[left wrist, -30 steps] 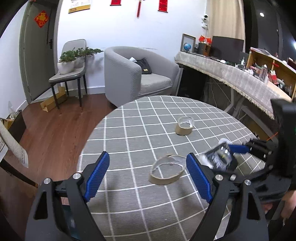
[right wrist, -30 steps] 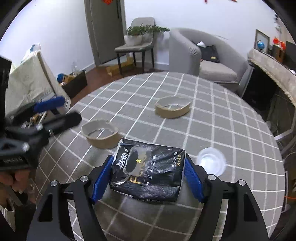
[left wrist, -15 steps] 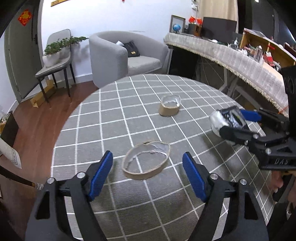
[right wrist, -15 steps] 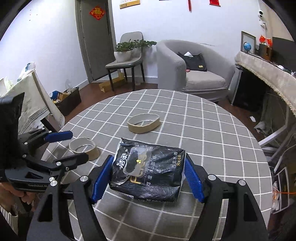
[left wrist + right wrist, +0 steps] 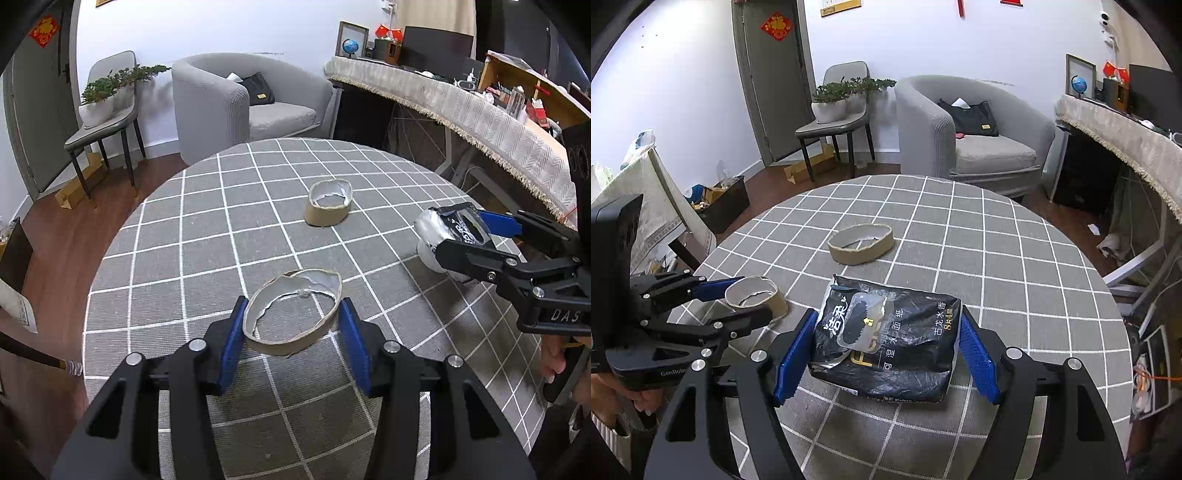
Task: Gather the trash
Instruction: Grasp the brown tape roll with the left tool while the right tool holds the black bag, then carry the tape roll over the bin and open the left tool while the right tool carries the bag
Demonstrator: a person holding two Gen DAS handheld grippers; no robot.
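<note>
My left gripper (image 5: 291, 332) is shut on a torn brown cardboard tape ring (image 5: 291, 321), its blue pads touching both sides; the ring also shows in the right wrist view (image 5: 755, 295). My right gripper (image 5: 886, 350) is shut on a black wet-wipe packet (image 5: 886, 336) and holds it above the round grey checked table (image 5: 1015, 258); the packet also shows in the left wrist view (image 5: 454, 229). A second cardboard ring (image 5: 328, 203) lies farther back on the table and appears in the right wrist view (image 5: 860, 243).
A white cup (image 5: 430, 254) stands on the table under the right gripper. A grey armchair (image 5: 243, 99), a chair with a plant (image 5: 103, 107) and a long covered counter (image 5: 461, 110) stand beyond the table. A box of clutter (image 5: 720, 195) sits on the floor.
My left gripper has moved forward around the near cardboard ring and closed on it. My right gripper has kept hold of the packet and lifted it.
</note>
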